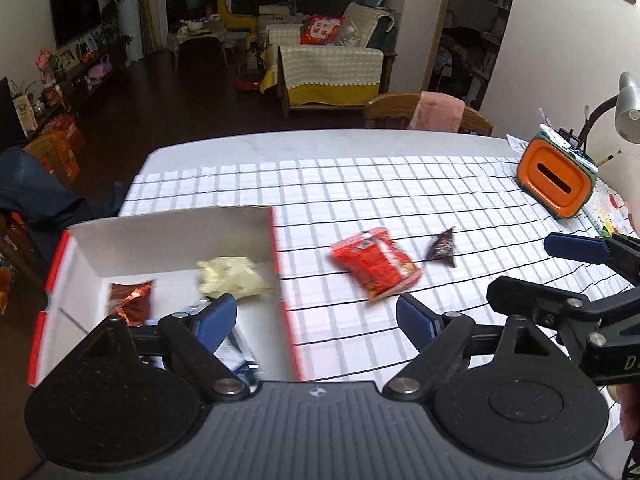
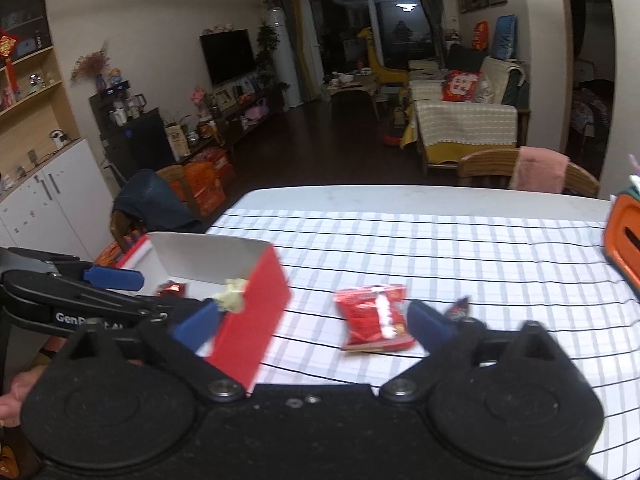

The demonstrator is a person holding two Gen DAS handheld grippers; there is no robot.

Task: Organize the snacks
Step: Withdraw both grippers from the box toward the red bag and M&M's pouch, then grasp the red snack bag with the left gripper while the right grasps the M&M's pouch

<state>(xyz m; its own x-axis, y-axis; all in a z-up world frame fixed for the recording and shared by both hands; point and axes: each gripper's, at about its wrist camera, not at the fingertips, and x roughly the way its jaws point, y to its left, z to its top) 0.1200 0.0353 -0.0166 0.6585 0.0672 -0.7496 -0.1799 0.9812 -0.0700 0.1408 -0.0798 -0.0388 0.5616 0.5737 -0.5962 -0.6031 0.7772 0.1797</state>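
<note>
A red-and-white box (image 1: 172,236) stands on the checked tablecloth at the left; it also shows in the right wrist view (image 2: 256,316). Inside lie a pale yellow packet (image 1: 230,278), a dark red packet (image 1: 130,304) and a blue-white packet (image 1: 236,354). A red snack bag (image 1: 376,262) lies on the cloth right of the box, with a small dark packet (image 1: 442,248) beside it. My left gripper (image 1: 316,322) is open and empty over the box's right wall. My right gripper (image 2: 314,322) is open and empty, just short of the red snack bag (image 2: 374,316).
An orange tissue holder (image 1: 554,178) with pens behind it stands at the table's right edge. A desk lamp (image 1: 626,108) is beside it. A wooden chair with a pink cloth (image 1: 436,112) stands at the far edge. Another chair with a dark jacket (image 2: 152,204) is at the left.
</note>
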